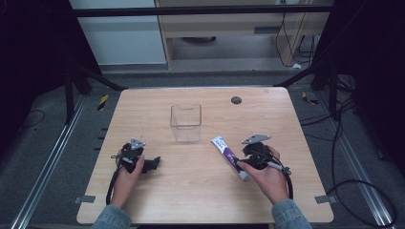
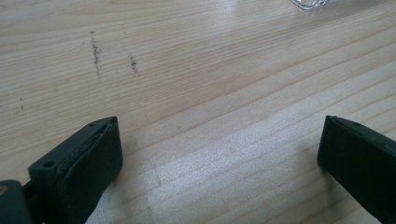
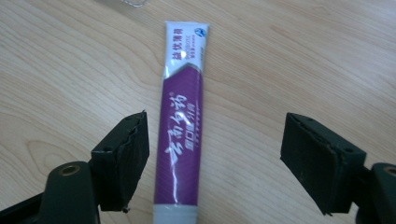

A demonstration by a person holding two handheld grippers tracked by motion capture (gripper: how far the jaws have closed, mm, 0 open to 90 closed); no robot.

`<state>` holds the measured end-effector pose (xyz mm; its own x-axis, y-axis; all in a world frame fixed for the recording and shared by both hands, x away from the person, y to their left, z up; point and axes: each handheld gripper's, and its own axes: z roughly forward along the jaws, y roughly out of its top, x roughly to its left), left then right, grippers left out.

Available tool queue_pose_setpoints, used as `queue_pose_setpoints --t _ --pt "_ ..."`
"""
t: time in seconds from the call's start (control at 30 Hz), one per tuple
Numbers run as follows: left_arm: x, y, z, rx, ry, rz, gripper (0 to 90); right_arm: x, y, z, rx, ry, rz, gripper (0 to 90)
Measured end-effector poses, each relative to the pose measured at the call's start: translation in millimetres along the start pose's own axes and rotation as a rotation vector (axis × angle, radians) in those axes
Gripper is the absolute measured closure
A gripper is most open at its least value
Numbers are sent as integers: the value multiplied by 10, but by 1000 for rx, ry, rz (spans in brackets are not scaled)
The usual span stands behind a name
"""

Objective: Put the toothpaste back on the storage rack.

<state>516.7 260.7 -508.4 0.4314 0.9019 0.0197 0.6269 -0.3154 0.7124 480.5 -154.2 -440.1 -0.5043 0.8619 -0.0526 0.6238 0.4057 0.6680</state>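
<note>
Right hand-held gripper [image 3: 215, 158]: mine, released, straddling tube [image 3: 180, 140]
Left hand-held gripper [image 2: 219, 163]: released, empty
Done: nothing lifted
Left: grasp tube, likely into box [image 1: 186, 123]

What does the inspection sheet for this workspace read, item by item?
Surface: light wooden table, faint dark scuff marks.
Job's things: purple-and-white toothpaste tube lying flat, cap end toward the person; clear square plastic container standing upright behind it, apart from it.
Clutter: small dark round disc near the far edge.
Grippers: left gripper open over bare wood; right gripper open, jaws astride the tube, pads not pressing it.
Cables: a black cable trails from each gripper; more black cables on the floor at the right.
Surroundings: grey floor, dark frame, pale cabinet beyond.
</note>
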Motion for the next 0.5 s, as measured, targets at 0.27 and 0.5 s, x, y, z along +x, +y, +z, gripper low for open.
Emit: queue_pose_setpoints --t 0.27,0.5 --pt "-2 5 5 0 3 -4 0 87 187 123 36 34 -40 296" --pt "-5 7 7 0 6 -7 0 111 283 193 63 58 -50 338"
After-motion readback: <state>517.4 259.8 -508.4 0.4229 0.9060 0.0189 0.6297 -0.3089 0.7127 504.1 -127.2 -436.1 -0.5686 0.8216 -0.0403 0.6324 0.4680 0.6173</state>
